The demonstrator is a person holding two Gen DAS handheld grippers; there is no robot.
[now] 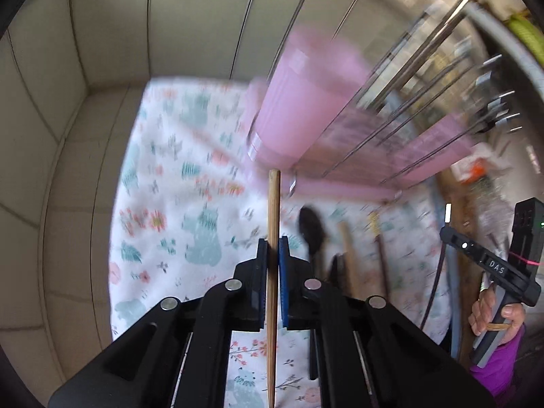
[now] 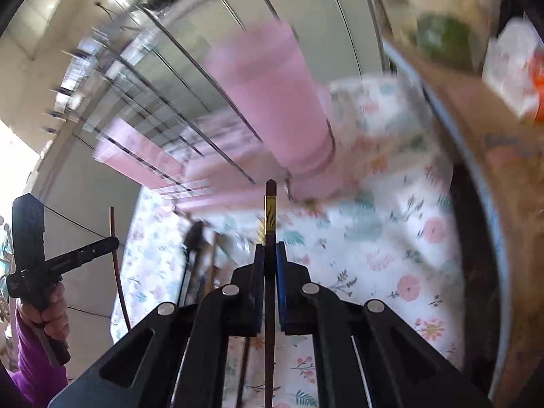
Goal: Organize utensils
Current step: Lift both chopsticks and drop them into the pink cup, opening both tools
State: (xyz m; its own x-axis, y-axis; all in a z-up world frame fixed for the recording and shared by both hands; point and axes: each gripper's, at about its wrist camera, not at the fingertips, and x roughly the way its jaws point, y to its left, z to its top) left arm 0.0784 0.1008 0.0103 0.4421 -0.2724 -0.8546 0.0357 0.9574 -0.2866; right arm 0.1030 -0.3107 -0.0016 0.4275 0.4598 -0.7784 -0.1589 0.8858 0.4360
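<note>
My left gripper (image 1: pixel 273 250) is shut on a light wooden chopstick (image 1: pixel 273 210) that points up toward a pink cup (image 1: pixel 292 108) in a wire dish rack (image 1: pixel 391 125). My right gripper (image 2: pixel 270 255) is shut on a dark brown chopstick (image 2: pixel 270 210) with a gold band, its tip just below the same pink cup (image 2: pixel 272 108). Both views are motion-blurred. A black spoon (image 1: pixel 311 227) and more wooden utensils (image 1: pixel 350 258) lie on the floral cloth (image 1: pixel 176 176) to the right of my left gripper. The right gripper's handle (image 1: pixel 493 268) shows at the far right of the left wrist view.
The rack has a pink tray (image 1: pixel 391 163) under its wires (image 2: pixel 190 78). White tiled walls (image 1: pixel 68 136) stand behind and to the left. A brown box edge (image 2: pixel 503 170) and a white and orange item (image 2: pixel 516 64) sit at the right. The left gripper's handle (image 2: pixel 37 265) is at far left.
</note>
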